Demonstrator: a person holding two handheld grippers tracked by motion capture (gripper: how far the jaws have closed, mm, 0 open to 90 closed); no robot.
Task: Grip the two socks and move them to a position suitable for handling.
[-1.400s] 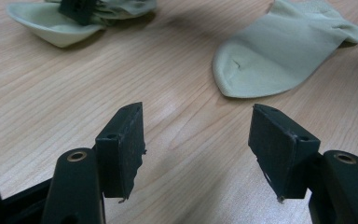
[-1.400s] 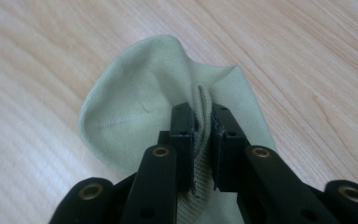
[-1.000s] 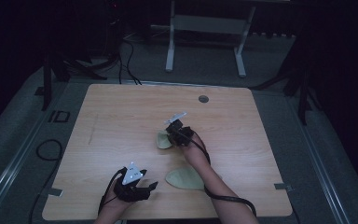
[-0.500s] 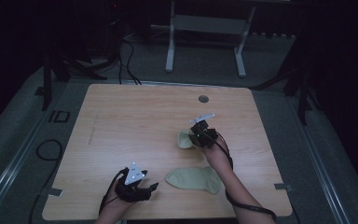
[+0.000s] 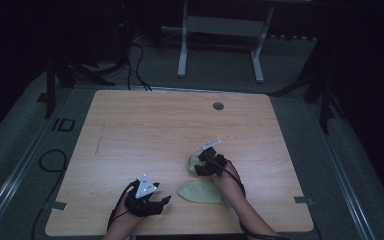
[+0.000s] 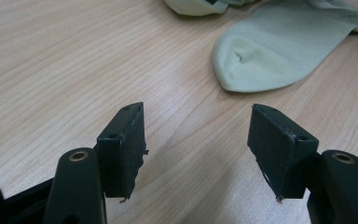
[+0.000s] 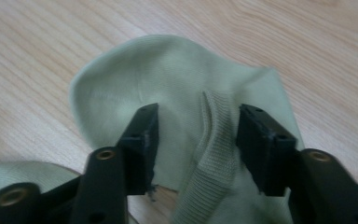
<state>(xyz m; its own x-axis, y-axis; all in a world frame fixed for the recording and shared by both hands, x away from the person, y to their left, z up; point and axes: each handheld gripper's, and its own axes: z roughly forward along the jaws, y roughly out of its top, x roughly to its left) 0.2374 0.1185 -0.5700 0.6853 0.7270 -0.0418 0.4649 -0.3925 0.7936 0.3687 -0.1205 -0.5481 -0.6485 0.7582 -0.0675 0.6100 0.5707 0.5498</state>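
Your pale green sock point(image 7: 177, 126) lies bunched on the tabletop point(image 5: 145, 130), just beyond a second sock point(image 5: 200, 191) lying flat. Your right hand-held gripper point(image 7: 196, 140) straddles its ribbed cuff, jaws apart, nothing clamped yet. Your left hand-held gripper point(image 6: 198, 149), near the flat sock's toe, is wide apart and empty. Pairing looks barely begun.

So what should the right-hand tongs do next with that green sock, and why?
Probably close. The right tongs stand open astride the ribbed cuff of the folded sock, so squeezing would likely grip it. The left tongs wait open over bare wood.
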